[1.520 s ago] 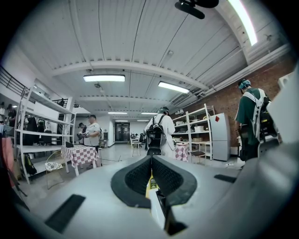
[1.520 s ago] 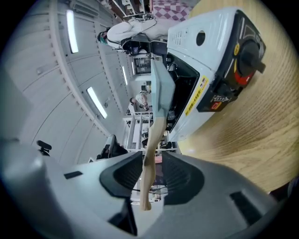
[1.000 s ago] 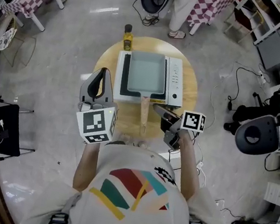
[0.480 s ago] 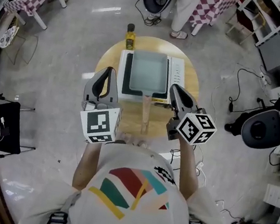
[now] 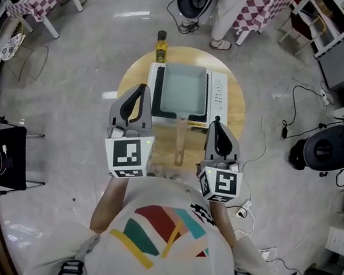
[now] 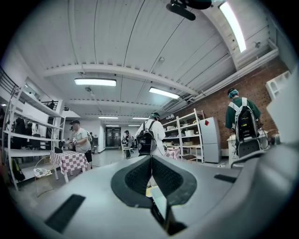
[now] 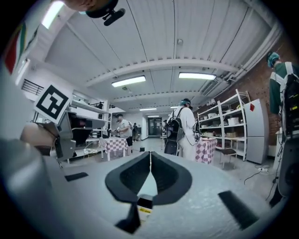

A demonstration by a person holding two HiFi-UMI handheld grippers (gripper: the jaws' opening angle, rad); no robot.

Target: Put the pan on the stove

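The square grey pan (image 5: 181,90) sits on the white stove (image 5: 216,95) in the middle of the round wooden table (image 5: 133,77), its wooden handle (image 5: 178,141) pointing to the near edge. The left gripper (image 5: 142,89) and right gripper (image 5: 217,122) hover over that edge, jaws clenched on nothing. A bottle (image 5: 161,48) stands at the far edge.

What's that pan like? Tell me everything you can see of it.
The pan is square, shallow and grey, darker at the rim, and looks empty. A long, pale, wood-like handle sticks out toward the person. It sits flat on the white stove, which stands on the round table. The left claw and right claw are either side of the handle, both shut, touching nothing.
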